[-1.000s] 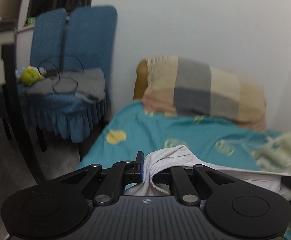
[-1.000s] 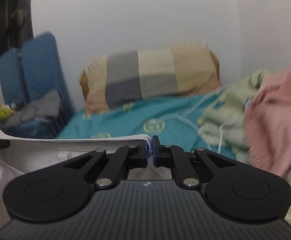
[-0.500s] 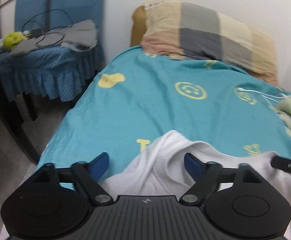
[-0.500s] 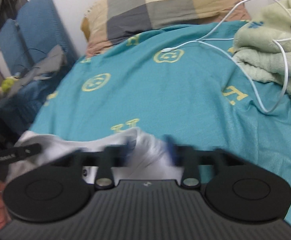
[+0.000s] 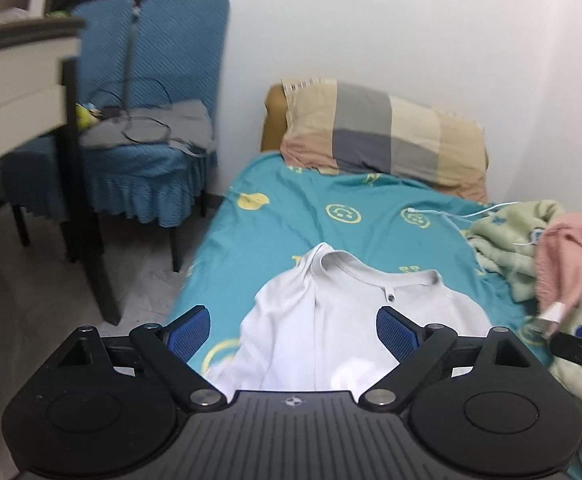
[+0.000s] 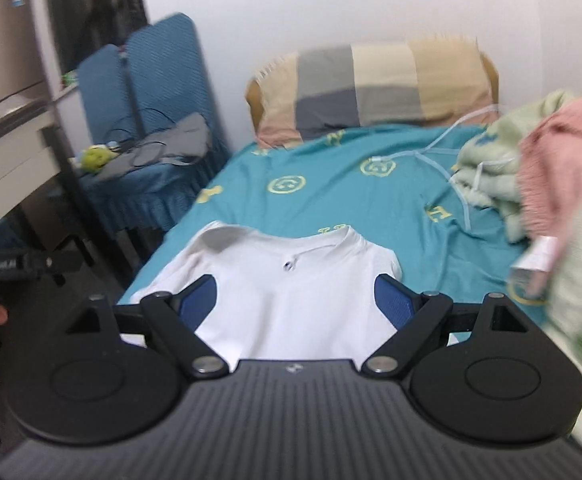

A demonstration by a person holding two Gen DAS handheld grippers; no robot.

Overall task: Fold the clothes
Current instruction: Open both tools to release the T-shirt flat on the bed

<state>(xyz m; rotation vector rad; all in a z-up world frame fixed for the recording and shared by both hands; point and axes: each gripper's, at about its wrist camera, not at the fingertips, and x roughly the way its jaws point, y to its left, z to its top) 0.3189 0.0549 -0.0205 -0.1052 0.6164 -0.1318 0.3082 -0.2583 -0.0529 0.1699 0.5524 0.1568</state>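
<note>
One white shirt [image 5: 343,320] lies on the bed [image 5: 275,232]; both hand-held grippers [image 5: 293,330] [image 6: 295,300] just spread open, empty

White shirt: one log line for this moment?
white shirt: flat on bed | left gripper: just opened, empty | right gripper: just opened, empty

Teal sheet [image 6: 331,200] lies open beyond the shirt [image 6: 291,300]; blanket pile [image 6: 491,168] crowds right.

Bed: teal sheet [image 5: 275,236] with yellow prints; runs from the near edge to the wall
Head end: checked pillow [image 5: 387,136]
Near end: white shirt [image 5: 343,328], spread flat, collar toward the pillow
Right side: green blanket [image 6: 487,168], pink garment [image 6: 559,152] on it; white cable [image 6: 447,164] across the sheet
</note>
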